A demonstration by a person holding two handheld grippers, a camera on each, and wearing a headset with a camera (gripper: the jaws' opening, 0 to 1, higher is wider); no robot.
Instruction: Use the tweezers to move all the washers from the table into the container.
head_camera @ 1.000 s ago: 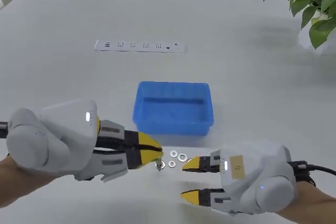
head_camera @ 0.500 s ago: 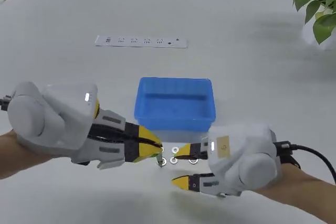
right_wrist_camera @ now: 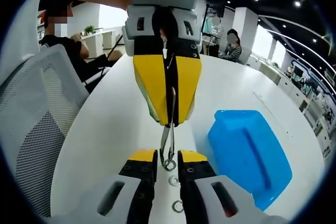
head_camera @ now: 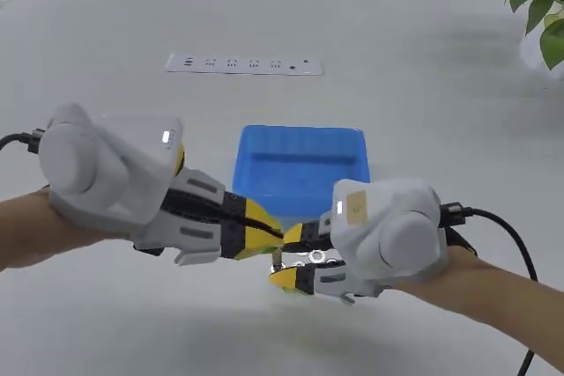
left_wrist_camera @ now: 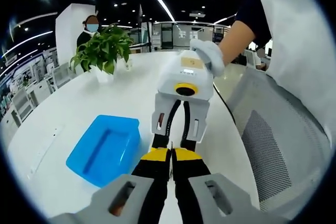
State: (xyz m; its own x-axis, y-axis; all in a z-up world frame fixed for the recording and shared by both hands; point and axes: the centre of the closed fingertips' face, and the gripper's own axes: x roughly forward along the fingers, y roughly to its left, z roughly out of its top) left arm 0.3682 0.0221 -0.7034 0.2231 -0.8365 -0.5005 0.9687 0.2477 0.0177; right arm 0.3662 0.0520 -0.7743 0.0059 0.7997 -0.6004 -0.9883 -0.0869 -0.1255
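Right gripper (head_camera: 282, 257) moved in, jaws spread around thin metal tweezers (right_wrist_camera: 169, 129) | left gripper (head_camera: 275, 240) pinching tweezers | small steel washers (right_wrist_camera: 174, 181) near blue plastic container (head_camera: 302, 169) | yellow sticker (head_camera: 356, 208) unreadable

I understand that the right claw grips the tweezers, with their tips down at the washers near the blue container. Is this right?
Not quite. It is the left claw that grips the tweezers, as the right gripper view shows. Their tips are down at the washers near the blue container.
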